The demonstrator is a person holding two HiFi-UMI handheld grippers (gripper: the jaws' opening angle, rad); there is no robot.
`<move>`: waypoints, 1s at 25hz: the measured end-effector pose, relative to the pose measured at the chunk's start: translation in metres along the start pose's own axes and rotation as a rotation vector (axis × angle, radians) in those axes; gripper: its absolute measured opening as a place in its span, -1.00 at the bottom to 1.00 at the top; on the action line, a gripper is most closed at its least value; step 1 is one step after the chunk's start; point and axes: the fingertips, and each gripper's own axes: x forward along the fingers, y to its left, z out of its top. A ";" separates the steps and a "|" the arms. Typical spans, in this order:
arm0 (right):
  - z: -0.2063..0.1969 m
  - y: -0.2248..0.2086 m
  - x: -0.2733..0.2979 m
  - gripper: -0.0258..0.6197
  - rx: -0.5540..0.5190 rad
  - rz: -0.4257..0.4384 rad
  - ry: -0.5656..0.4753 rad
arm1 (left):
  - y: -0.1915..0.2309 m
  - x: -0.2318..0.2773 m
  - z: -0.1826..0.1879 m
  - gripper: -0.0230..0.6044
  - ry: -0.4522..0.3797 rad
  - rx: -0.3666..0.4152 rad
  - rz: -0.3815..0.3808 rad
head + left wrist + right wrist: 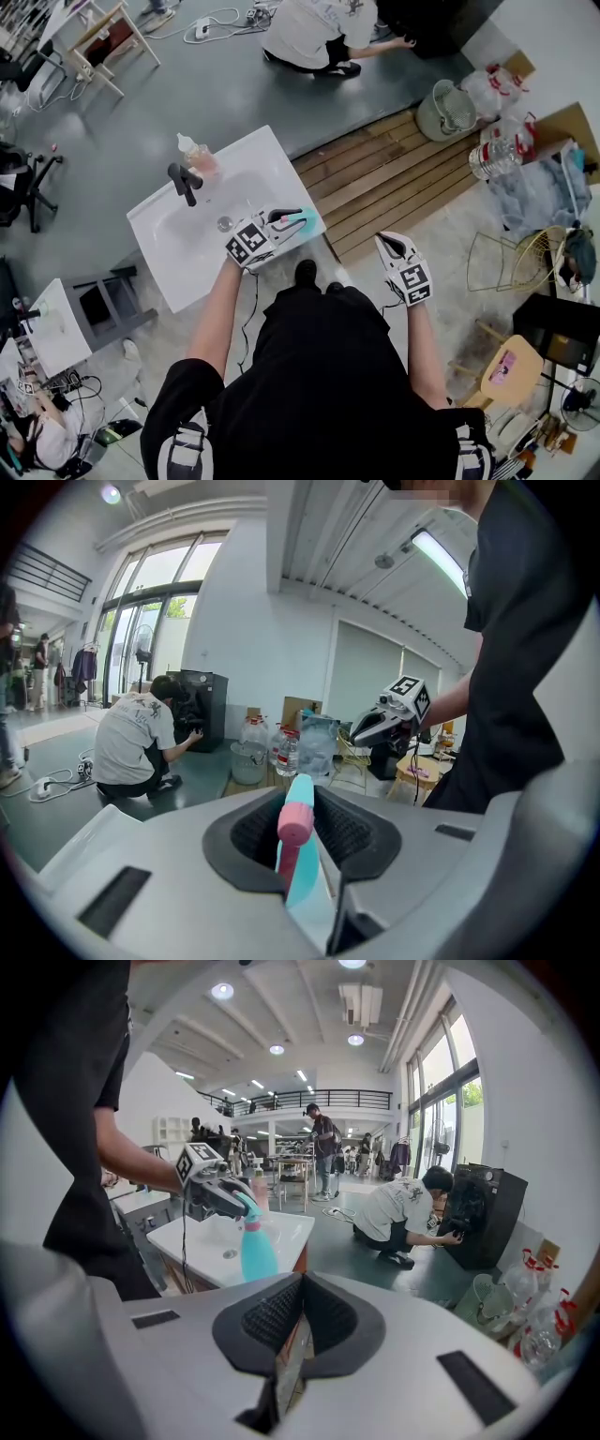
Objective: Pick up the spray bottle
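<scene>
The spray bottle (300,225) is teal with a pink spray head and stands on the front right corner of the white sink (264,148). My left gripper (287,218) reaches over that corner and is shut on the bottle's head and neck. In the left gripper view the bottle (302,860) rises between the dark pads (251,834), pink head uppermost. From the right gripper view I see the bottle (255,1252) upright on the sink with the left gripper (232,1203) around its top. My right gripper (387,243) hangs in the air to the right of the sink, shut and empty.
A black faucet (185,180) and a pale soap bottle (196,154) stand at the sink's back left. Wooden planks (394,173) lie on the floor to the right, with water jugs (502,141) and a bucket (441,111) beyond. A person (319,36) crouches further off.
</scene>
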 end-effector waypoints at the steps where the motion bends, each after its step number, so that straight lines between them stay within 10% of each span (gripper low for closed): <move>1: 0.000 0.000 0.000 -0.87 0.000 -0.001 0.003 | 0.000 0.000 0.001 -0.60 -0.002 -0.001 0.001; 25: 0.013 0.008 0.006 -0.87 0.016 0.027 -0.024 | 0.007 -0.023 0.009 -0.62 -0.077 -0.061 0.109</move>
